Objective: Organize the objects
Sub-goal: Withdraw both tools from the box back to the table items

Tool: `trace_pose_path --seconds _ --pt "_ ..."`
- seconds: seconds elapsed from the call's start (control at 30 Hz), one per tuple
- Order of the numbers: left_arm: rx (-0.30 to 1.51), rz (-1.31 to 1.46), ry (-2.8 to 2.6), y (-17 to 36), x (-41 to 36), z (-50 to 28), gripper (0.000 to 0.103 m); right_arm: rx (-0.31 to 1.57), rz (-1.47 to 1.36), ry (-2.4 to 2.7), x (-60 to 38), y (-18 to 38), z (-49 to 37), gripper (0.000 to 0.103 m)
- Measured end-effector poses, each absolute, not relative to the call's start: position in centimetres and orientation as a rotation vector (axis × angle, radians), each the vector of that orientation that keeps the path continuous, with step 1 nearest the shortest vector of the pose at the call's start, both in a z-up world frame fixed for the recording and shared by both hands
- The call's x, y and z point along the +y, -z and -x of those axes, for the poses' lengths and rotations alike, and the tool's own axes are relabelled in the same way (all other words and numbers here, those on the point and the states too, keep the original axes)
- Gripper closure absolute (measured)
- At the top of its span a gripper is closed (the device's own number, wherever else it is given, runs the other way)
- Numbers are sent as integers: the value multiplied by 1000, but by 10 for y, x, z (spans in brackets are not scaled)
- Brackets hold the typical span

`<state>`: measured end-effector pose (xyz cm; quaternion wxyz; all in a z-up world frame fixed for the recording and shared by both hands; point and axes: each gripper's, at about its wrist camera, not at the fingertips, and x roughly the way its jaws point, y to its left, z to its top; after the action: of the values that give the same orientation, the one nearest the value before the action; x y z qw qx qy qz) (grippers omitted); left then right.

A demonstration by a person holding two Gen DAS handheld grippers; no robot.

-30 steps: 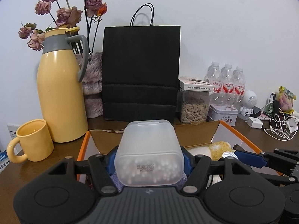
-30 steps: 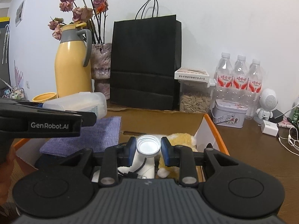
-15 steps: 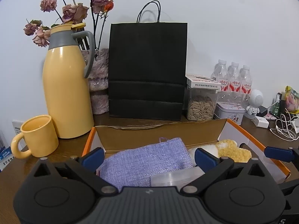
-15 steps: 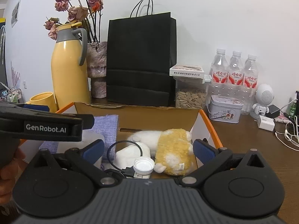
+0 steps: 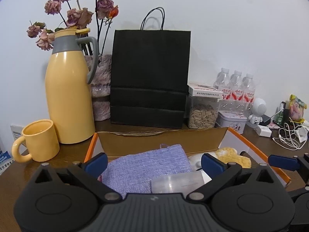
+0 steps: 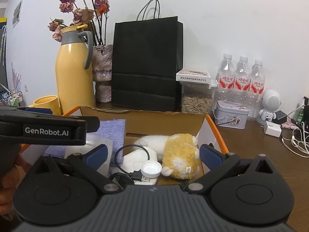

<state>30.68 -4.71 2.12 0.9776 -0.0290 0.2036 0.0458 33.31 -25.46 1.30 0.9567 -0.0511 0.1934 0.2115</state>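
Both tongs, left [image 5: 154, 162] and right [image 6: 152, 153], gape wide over the box [image 6: 212, 133] (brown wooden table [image 6: 260, 154], white wall).

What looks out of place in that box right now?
The white cap lies loose in the cardboard box, off its translucent bottle, which lies on its side on the purple cloth. A black cable sprawls beside the plush toy, which lies tipped over. Nothing looks spilled or damaged.
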Motion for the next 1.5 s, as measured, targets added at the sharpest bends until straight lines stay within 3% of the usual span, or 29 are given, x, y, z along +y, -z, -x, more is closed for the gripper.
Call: trace_pose_path --seconds 0.63,1.5 --pt "359 52 -59 -33 -44 -227 0 384 122 -437 -262 -18 -267 0" --pt "518 75 -152 -9 8 -139 0 520 97 -410 -281 20 -195 0"
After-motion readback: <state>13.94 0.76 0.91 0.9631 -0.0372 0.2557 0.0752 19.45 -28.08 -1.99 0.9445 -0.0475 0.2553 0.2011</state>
